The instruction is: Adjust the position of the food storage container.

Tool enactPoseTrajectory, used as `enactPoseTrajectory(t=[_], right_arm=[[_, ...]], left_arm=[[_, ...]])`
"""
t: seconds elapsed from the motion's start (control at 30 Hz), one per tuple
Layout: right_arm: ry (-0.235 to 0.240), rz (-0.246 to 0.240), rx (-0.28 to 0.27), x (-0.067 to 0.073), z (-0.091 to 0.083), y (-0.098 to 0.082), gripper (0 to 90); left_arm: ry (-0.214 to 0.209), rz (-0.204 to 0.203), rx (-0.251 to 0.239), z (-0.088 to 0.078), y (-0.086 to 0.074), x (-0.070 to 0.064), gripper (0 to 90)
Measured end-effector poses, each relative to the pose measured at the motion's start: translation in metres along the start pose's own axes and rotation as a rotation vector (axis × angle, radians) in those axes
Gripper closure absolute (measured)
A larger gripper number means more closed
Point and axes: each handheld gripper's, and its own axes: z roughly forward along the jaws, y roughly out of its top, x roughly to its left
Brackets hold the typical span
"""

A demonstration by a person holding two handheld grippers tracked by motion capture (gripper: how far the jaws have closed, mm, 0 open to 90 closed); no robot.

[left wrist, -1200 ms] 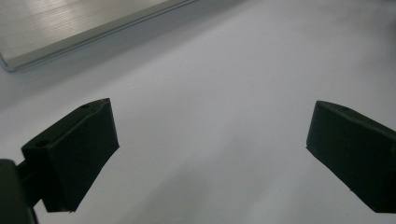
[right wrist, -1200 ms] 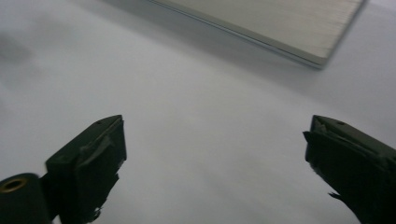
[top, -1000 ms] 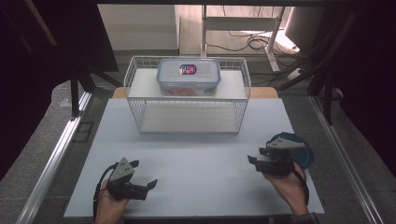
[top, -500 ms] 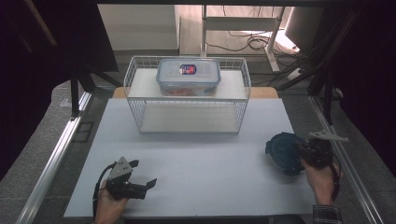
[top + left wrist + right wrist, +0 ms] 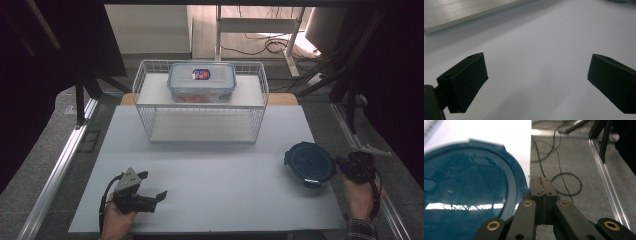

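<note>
two hand-held grippers work over a white counter [image 5: 210, 165], seen from above. at the near left, the left hand-held gripper [image 5: 150, 189] rests low on the counter, held in a hand [image 5: 116, 220]. its jaws stand wide apart with nothing between them, and in the left gripper view bare white surface shows between the two black pads [image 5: 465, 82].

in the middle, towards the far side, a white wire basket [image 5: 145, 107] stands on the counter. a clear rectangular food box [image 5: 201, 82] with a labelled lid sits on its upper shelf, well apart from both grippers.

to the right lies a round dark blue lid [image 5: 310, 164], flat on the counter near its right edge. a second ago the right gripper held it close in front of the person; since then the lid has been set down and the hand has drawn off to the right.

at the far right, the right hand-held gripper [image 5: 346, 164] sits just beside the lid's rim. its jaws have closed fully and grip nothing; in the right gripper view they meet tight, with the lid [image 5: 466, 190] off to their left.

the lid looks released, so placing it seems done. either gripper is free for a next step, perhaps the food box.
</note>
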Motion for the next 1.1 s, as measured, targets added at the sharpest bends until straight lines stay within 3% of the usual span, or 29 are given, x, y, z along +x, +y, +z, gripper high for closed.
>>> enactPoseTrajectory(t=[0.1, 0.17, 0.4, 0.7, 0.93, 1.1], right_arm=[[-0.022, 0.002, 0.032, 0.0, 0.006, -0.004, 89.5], [-0.014, 0.021, 0.029, -0.001, 0.005, -0.004, 89.6], [-0.005, 0.012, 0.023, 0.008, 0.009, -0.002, 89.7], [0.111, -0.008, 0.03, 0.037, 0.016, 0.004, 89.8], [0.236, -0.04, 0.06, 0.065, 0.022, 0.003, 89.7], [0.263, -0.099, 0.062, 0.09, 0.023, 0.005, 89.8]], left_arm=[[0.0, -0.005, 0.0, 0.0, 0.0, 0.001, 2.0], [0.0, -0.01, 0.001, 0.0, 0.0, 0.002, 2.1], [-0.003, -0.025, 0.0, 0.0, -0.001, 0.004, 2.2], [0.005, -0.036, 0.009, 0.002, -0.001, 0.004, 2.2], [-0.003, -0.061, -0.002, 0.001, -0.002, 0.008, 2.2], [-0.006, -0.06, 0.0, 0.001, -0.002, 0.008, 2.2]])
